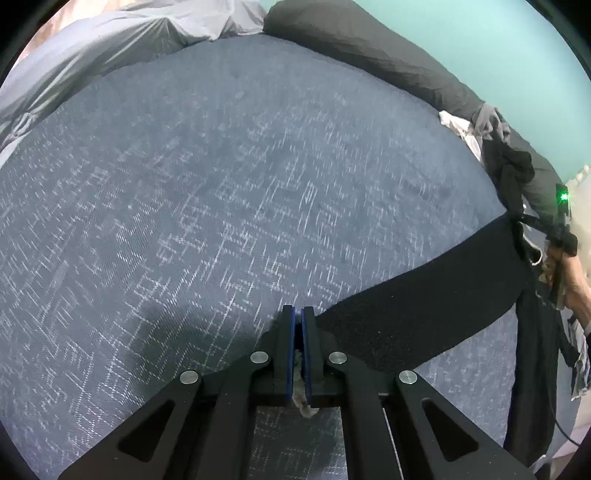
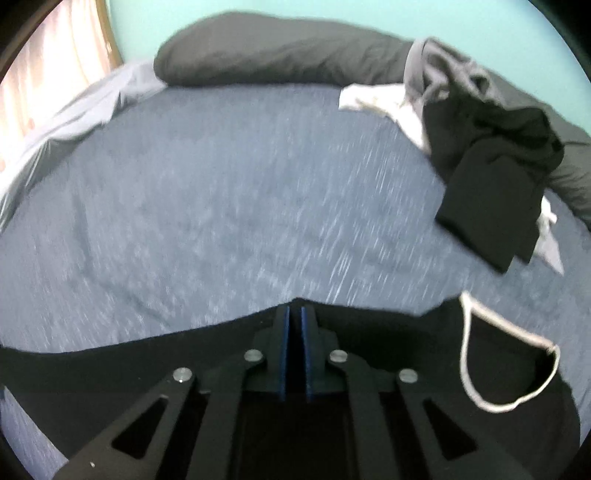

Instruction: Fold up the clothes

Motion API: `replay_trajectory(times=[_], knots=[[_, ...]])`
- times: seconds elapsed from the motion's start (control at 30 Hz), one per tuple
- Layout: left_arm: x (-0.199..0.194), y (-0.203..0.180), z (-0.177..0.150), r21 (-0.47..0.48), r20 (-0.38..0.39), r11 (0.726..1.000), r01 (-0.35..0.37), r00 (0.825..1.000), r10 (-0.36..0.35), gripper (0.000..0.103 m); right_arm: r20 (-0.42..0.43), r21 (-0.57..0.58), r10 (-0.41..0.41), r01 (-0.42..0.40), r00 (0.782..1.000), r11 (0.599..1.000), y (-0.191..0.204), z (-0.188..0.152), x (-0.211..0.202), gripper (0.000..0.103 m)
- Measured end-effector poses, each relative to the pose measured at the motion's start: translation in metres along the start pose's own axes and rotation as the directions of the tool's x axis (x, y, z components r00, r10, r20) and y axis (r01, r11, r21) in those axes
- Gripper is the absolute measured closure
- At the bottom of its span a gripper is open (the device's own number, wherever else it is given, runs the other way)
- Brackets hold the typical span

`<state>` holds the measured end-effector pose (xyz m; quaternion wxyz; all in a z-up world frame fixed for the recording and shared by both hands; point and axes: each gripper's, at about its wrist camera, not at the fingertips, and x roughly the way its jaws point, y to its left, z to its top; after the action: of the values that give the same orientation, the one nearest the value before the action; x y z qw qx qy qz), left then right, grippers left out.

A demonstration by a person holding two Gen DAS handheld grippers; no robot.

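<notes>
both grippers pinch the black garment (image 1: 424,295) taut over the bed (image 1: 221,184).

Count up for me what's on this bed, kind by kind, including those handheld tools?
Handheld grippers: 2, the left gripper and the right gripper
Black garment pinched in both sets of fingers: 1
Heap of loose clothes: 1
Long dark pillow: 1
Pale crumpled sheet: 1
Total: 6

- Blue woven bedspread (image 1: 221,184) covering the bed.
- Dark grey pillow (image 2: 277,51) along the turquoise wall (image 2: 332,14).
- Pale grey sheet (image 1: 110,48), bunched beside it.
</notes>
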<state>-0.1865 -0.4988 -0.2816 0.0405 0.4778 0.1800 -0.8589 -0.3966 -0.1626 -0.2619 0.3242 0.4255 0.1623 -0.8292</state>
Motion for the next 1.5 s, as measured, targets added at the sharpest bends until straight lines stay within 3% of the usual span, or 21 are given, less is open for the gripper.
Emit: replay_trajectory(times=[0.33, 0.47, 0.63, 0.83, 0.93, 0.97, 1.03, 1.2, 1.47, 1.5], knots=[[0.02, 0.012, 0.018, -0.034, -0.029, 0.999, -0.009, 1.0, 0.008, 0.099, 0.041, 0.063, -0.028, 0.025, 0.999, 0.998, -0.011, 0.018, 0.01, 0.103], [0.023, 0.008, 0.016, -0.013, -0.032, 1.0, -0.017, 0.999, 0.017, 0.099, 0.013, 0.055, 0.024, -0.024, 1.0, 0.998, -0.009, 0.014, 0.017, 0.103], [0.026, 0.011, 0.018, -0.03, -0.043, 1.0, 0.003, 0.999, -0.005, 0.099, 0.002, 0.125, 0.106, -0.105, 0.994, 0.987, -0.017, -0.002, 0.005, 0.102], [0.005, 0.017, 0.017, -0.085, -0.013, 0.996, 0.021, 1.0, -0.022, 0.092, 0.002, 0.069, 0.205, -0.204, 0.979, 0.976, 0.006, -0.047, -0.041, 0.097], [-0.013, 0.021, 0.011, -0.114, 0.018, 0.993, 0.032, 0.999, -0.03, 0.076, 0.02, 0.074, 0.287, -0.288, 0.958, 0.955, 0.015, -0.076, -0.07, 0.08], [-0.018, 0.021, 0.008, -0.118, 0.024, 0.992, 0.038, 0.999, -0.036, 0.07, 0.023, 0.077, 0.307, -0.307, 0.952, 0.948, 0.018, -0.086, -0.079, 0.067], [-0.029, 0.022, 0.001, -0.124, 0.037, 0.991, 0.05, 0.998, -0.046, 0.066, 0.019, 0.077, 0.342, -0.342, 0.94, 0.936, 0.024, -0.104, -0.091, 0.064], [-0.023, 0.007, -0.021, -0.072, -0.002, 0.997, 0.04, 0.999, -0.04, 0.064, 0.009, 0.112, 0.386, -0.384, 0.923, 0.916, 0.027, -0.141, -0.111, 0.064], [-0.006, -0.008, -0.027, -0.023, -0.005, 0.999, 0.028, 1.0, -0.028, 0.066, 0.001, 0.18, 0.39, -0.384, 0.921, 0.906, 0.012, -0.187, -0.131, 0.064], [-0.005, -0.009, -0.025, -0.018, -0.01, 1.0, 0.023, 1.0, -0.023, 0.078, -0.002, 0.187, 0.391, -0.384, 0.92, 0.904, 0.009, -0.19, -0.131, 0.064]])
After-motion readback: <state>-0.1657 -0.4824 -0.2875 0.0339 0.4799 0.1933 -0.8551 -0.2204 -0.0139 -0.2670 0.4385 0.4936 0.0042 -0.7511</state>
